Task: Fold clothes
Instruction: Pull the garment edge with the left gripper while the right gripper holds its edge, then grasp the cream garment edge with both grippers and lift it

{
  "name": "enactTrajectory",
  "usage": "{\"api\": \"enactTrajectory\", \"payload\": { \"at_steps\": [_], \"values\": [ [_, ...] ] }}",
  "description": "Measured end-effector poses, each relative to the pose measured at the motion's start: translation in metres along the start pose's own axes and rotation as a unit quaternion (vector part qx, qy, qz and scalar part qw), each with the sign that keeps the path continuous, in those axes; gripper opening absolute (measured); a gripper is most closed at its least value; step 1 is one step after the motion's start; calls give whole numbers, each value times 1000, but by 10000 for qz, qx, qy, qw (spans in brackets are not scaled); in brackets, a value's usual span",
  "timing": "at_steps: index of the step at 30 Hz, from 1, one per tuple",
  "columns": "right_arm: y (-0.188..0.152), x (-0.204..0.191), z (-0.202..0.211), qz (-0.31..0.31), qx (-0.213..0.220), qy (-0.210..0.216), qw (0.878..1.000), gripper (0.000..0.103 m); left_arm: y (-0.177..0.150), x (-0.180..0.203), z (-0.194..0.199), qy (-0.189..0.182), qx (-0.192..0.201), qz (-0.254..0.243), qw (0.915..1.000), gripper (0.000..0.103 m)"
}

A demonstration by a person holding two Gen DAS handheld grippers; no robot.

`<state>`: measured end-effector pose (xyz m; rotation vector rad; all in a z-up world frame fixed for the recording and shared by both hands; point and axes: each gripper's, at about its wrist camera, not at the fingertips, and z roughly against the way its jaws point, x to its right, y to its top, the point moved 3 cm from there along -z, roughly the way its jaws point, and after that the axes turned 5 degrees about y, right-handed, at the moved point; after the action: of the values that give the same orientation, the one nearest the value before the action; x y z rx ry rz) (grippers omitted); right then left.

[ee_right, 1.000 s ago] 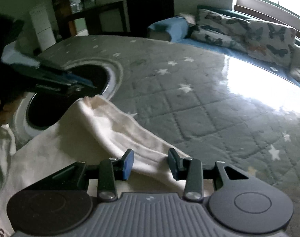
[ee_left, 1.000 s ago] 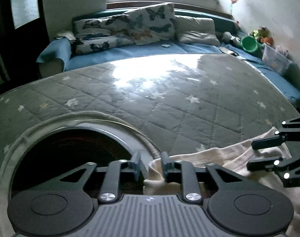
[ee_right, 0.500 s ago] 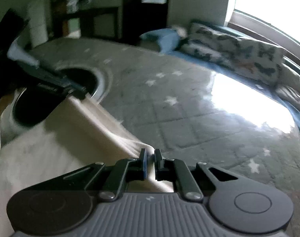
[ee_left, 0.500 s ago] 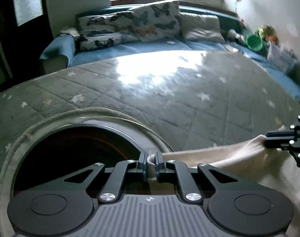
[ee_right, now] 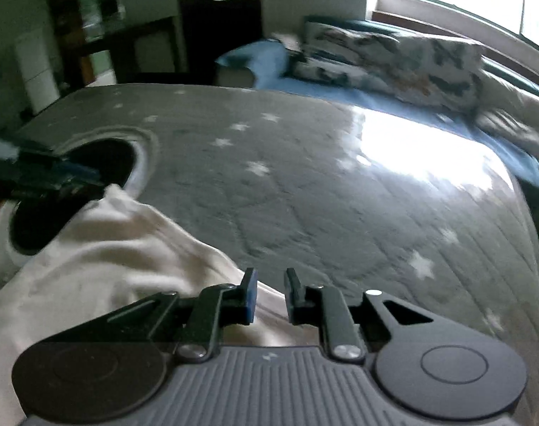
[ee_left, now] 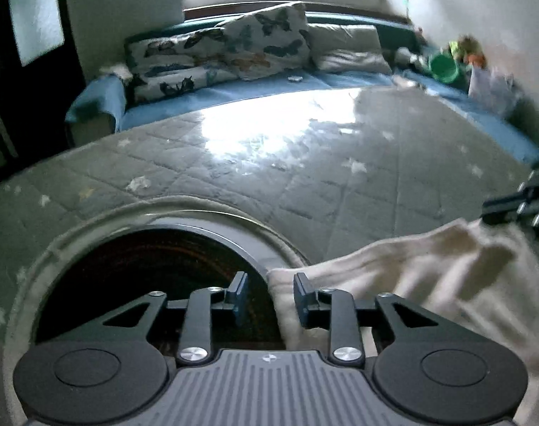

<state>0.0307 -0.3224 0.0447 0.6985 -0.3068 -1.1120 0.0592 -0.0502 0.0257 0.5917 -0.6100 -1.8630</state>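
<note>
The cloth (ee_left: 429, 273) is a cream, soft-looking fabric with a slightly napped surface, bunched into loose rounded folds and ridges. It lies on a grey quilted cover (ee_left: 304, 177) stitched in diamond lines and dotted with pale stars, glossy where window light falls on it. In the left wrist view the cloth spreads from the lower middle to the right edge, its near corner lying between the fingers of the left tool (ee_left: 267, 296). The fingers of that tool stand apart, with the cloth edge near the right finger but not pinched. To the left of the cloth is a round dark opening (ee_left: 155, 277) in the cover, ringed by a pale smooth rim.

In the right wrist view the cloth (ee_right: 109, 259) lies at lower left, heaped and creased, running under the right tool (ee_right: 269, 293), whose black fingers with blue pads are also apart, gripping nothing. The picture is blurred here.

Beyond the cover sits a blue-covered sofa (ee_left: 234, 96) with butterfly-print cushions (ee_left: 234, 53), plump and rectangular, and a green bucket (ee_left: 443, 67) at the far right
</note>
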Motion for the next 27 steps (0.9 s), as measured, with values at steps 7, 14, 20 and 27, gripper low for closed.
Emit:
{"api": "enactTrajectory", "payload": {
  "at_steps": [7, 14, 20, 27],
  "values": [
    [-29, 25, 22, -464, -13, -179, 9988, 32, -4, -3, -13, -19, -185, 205, 9996, 38],
    [-35, 31, 27, -724, 97, -16, 9973, 32, -5, 0, -17, 61, -206, 224, 9995, 44],
    [-33, 22, 15, -479, 11, -293, 9984, 16, -4, 4, -14, -83, -148, 182, 9997, 10],
    [-25, 26, 21, -441, 270, -542, 9972, 6, 2, -9, -11, 50, 29, 322, 9995, 5]
  ]
}}
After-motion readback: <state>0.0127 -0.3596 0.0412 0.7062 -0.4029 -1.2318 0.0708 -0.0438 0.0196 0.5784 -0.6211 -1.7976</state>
